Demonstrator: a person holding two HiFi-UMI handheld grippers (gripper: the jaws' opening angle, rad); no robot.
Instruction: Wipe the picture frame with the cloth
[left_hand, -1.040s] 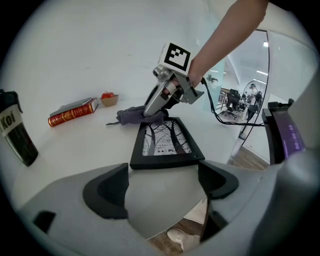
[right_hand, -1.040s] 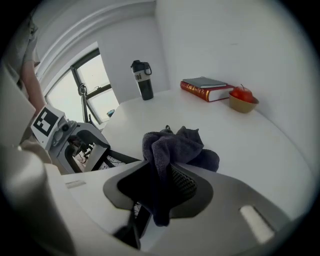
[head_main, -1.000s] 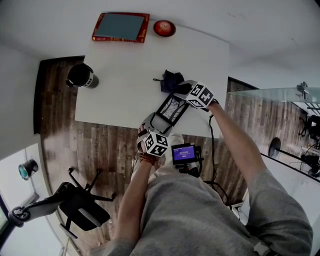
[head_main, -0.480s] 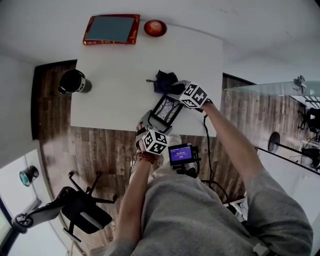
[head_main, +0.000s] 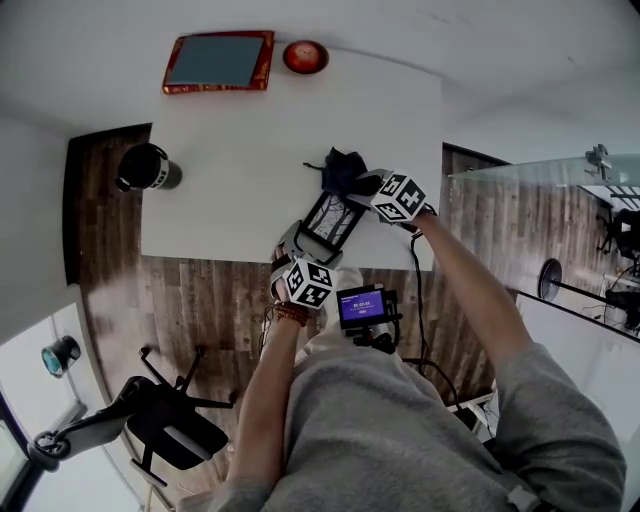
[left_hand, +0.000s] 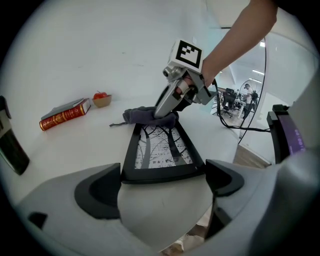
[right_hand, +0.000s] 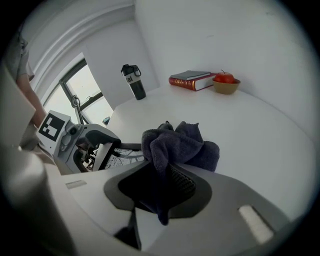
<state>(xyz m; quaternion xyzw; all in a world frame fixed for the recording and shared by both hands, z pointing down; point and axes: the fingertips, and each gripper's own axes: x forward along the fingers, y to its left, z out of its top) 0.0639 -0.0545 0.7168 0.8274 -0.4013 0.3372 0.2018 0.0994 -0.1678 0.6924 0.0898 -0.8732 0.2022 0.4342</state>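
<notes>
White tabletop (head_main: 240, 170) carries the picture frame (left_hand: 161, 150); the left gripper (left_hand: 162, 176), whose jaws have just spread wide, presses on the two corners of its near edge. The right gripper (right_hand: 165, 189), jaws just closing on the bunched cloth (right_hand: 181, 144), holds it at the frame's far edge. The wipe would likely go best drawn lightly along the glass while the left grip steadies the frame.
</notes>
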